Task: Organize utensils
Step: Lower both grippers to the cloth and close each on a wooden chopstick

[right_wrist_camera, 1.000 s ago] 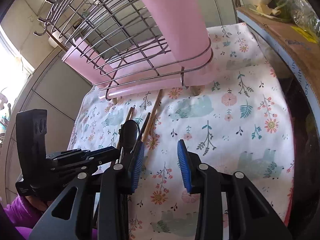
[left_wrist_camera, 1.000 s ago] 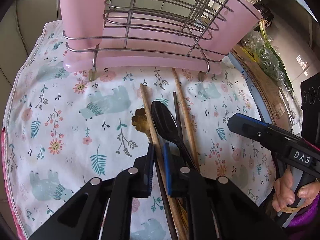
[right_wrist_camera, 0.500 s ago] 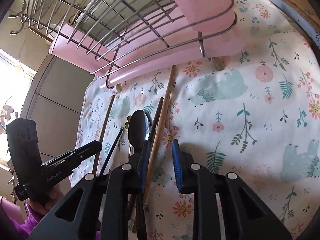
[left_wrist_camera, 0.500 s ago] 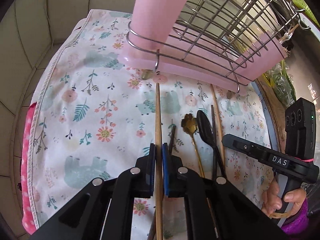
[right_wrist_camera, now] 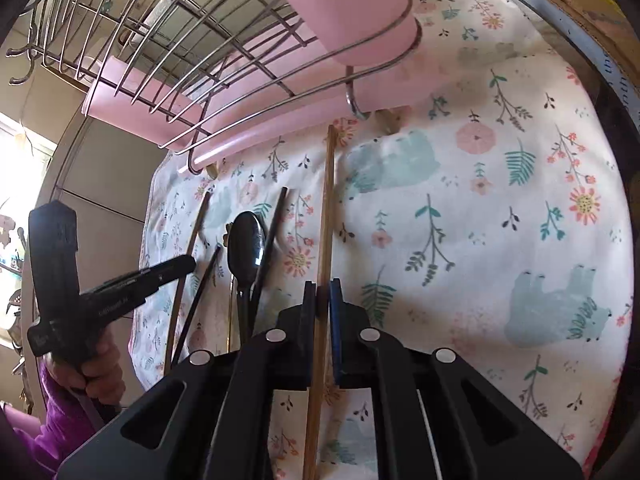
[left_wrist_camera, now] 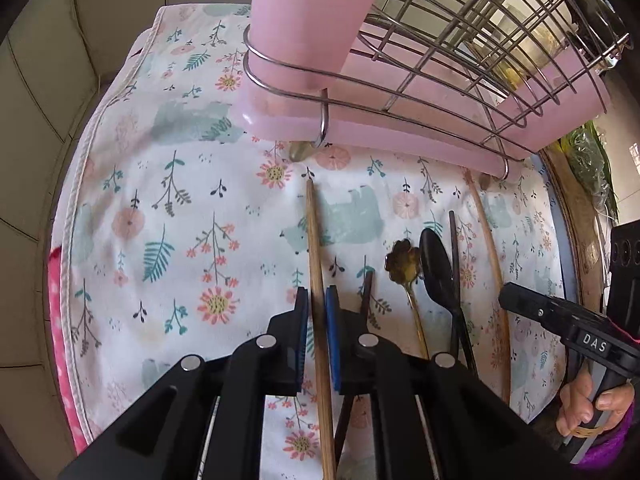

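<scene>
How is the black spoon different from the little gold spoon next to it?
The black spoon has a plain oval bowl; the gold spoon has a flower-shaped one. The black spoon is larger and dark, the gold spoon slim and brassy. Both lie untouched on the cloth, bowls towards the rack.

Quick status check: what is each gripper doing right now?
Left gripper: shut on a wooden chopstick.
Right gripper: jaws have just been closing, now shut on the other wooden chopstick.
</scene>
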A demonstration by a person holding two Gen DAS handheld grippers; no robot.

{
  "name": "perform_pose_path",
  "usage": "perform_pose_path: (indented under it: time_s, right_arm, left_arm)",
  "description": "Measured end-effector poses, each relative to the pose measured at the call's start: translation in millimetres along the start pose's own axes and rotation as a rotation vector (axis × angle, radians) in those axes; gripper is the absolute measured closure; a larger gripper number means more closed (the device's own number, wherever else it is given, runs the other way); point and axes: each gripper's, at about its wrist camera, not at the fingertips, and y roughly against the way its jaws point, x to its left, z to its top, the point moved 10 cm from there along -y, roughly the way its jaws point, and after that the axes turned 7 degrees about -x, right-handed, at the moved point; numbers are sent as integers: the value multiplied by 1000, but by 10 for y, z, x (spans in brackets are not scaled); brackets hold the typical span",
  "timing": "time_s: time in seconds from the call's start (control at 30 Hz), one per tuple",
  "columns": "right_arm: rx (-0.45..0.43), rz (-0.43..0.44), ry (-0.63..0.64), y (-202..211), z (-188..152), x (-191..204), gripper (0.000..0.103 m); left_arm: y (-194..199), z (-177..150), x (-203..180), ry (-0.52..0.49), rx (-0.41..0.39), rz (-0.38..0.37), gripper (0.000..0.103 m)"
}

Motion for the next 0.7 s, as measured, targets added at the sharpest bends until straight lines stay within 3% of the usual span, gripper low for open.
perform_pose_path:
  time_s: [0.3,0.7]
  right_arm:
    - [93,-76,124,73,-74,-9,94]
    - [77,-173,181,-219,459,15,94]
  left_arm:
    - [-158,197,-42,-60,63,21,95]
    - [21,206,53,-42,-5,-42,98]
